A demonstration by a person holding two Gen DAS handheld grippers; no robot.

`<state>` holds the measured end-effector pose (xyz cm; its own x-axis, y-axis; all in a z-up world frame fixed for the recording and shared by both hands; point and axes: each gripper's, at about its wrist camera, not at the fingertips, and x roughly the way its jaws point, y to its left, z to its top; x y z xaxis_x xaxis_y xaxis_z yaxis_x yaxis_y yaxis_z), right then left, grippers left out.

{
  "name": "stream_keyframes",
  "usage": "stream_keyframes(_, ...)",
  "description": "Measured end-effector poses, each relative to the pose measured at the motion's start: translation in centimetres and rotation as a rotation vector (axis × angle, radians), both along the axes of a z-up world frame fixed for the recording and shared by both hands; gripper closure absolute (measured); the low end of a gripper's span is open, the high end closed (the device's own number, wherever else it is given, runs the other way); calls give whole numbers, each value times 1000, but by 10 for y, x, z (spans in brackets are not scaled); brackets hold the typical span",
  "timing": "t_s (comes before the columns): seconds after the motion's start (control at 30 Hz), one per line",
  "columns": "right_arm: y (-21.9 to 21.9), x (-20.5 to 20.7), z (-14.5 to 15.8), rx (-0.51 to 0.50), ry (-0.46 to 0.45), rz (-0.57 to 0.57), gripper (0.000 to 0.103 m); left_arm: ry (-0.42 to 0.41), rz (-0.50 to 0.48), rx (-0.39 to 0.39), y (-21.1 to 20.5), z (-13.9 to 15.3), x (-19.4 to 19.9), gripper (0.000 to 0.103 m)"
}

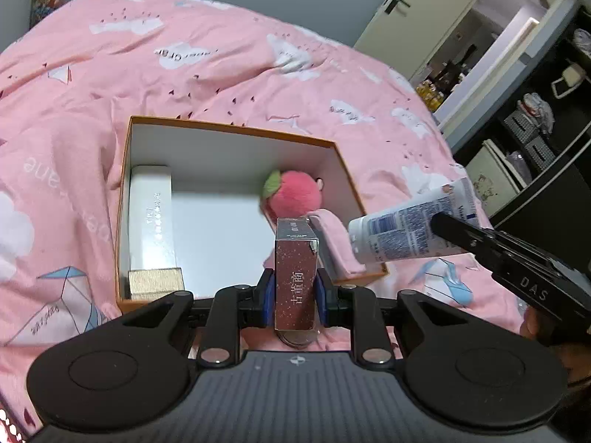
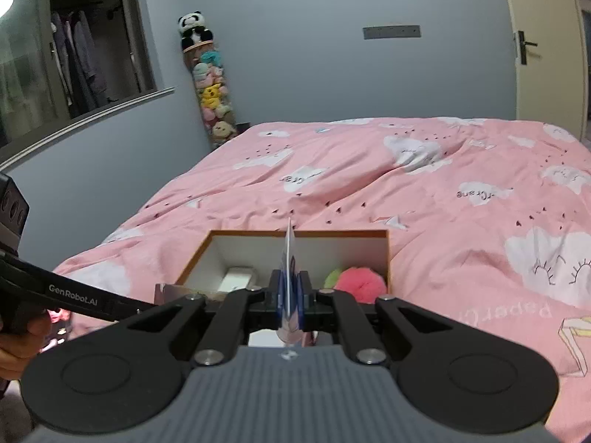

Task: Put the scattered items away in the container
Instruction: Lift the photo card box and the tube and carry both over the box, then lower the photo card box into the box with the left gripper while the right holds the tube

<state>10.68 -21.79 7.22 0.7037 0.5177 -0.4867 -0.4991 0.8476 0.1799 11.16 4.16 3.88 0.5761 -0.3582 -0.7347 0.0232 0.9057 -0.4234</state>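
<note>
An open orange-rimmed box (image 1: 229, 127) with a white inside lies on the pink bed. It holds a long white carton (image 1: 151, 214), a gold block (image 1: 155, 282), a pink plush peach (image 1: 291, 195) and a pink cloth (image 1: 334, 243). My left gripper (image 1: 296, 291) is shut on a maroon carton (image 1: 295, 254) with Chinese lettering, held over the box's near edge. At the right, my right gripper (image 1: 443, 227) is shut on a white-and-blue tube (image 1: 399, 232) above the box's right corner. The right wrist view shows that gripper (image 2: 290, 291) pinching the tube's flat end (image 2: 289, 254) edge-on before the box (image 2: 332, 234).
The pink duvet (image 2: 443, 203) spreads around the box. Dark shelving (image 1: 535, 129) and an open doorway stand to the right of the bed. A column of stuffed toys (image 2: 212, 88) stands against the far wall. A person's hand (image 2: 18, 336) holds the left gripper's handle.
</note>
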Motion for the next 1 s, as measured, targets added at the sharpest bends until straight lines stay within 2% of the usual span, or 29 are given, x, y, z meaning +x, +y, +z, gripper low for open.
stream_keyframes(0.2,5,24,-15,0,16,-30,95,98,3,49,-4,-26,41,78)
stream_keyframes(0.63,10,55,-36,-8,59,-18,95,366,-73,26,-15,-86,99,78)
stream_keyframes(0.8,13,62,-42,-10,67,-13,95,430,-94,25,-20,-94,113,77)
stream_keyframes(0.87,13,65,-43,-10,68,-17,95,449,-100,4,-20,-96,117,76)
stream_keyframes(1.0,14,67,-47,-10,77,-19,95,513,-96,-120,-18,-106,124,74)
